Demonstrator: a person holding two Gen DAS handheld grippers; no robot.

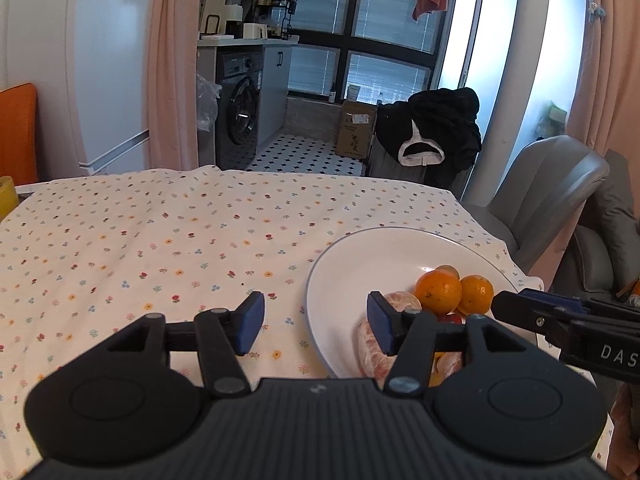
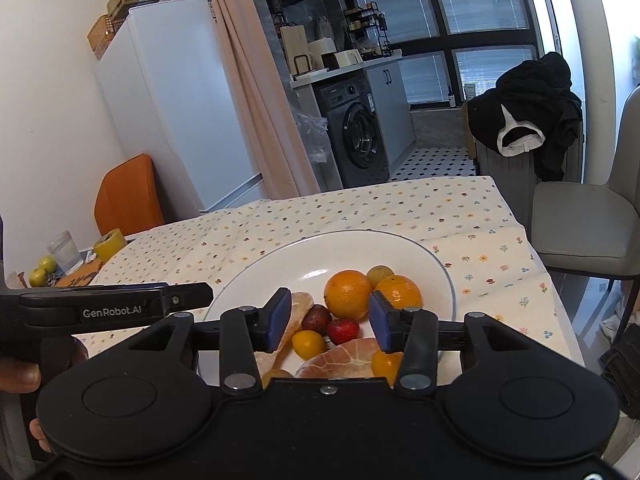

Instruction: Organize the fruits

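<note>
A white plate [image 2: 404, 248] on the flowered tablecloth holds the fruit: two oranges [image 2: 347, 293], a small greenish fruit [image 2: 380, 274], a strawberry [image 2: 343, 329], a dark red fruit [image 2: 316, 317], small yellow fruits [image 2: 307, 344] and peeled pale-pink citrus pieces [image 2: 344, 356]. My right gripper [image 2: 329, 325] stands open just above the near side of the plate, nothing between its fingers. My left gripper [image 1: 316, 326] is open over the plate's left rim [image 1: 312, 280], empty, with the oranges [image 1: 438, 291] just beyond its right finger. In the left wrist view the right gripper [image 1: 508, 306] enters from the right.
At the table's far left stand a glass [image 2: 64, 251], a yellow tape roll [image 2: 110, 244] and two green fruits [image 2: 42, 270]. A grey chair [image 2: 584, 224] stands off the right edge. Bare tablecloth [image 1: 160, 248] lies left of the plate. A hand [image 2: 20, 376] holds the left gripper.
</note>
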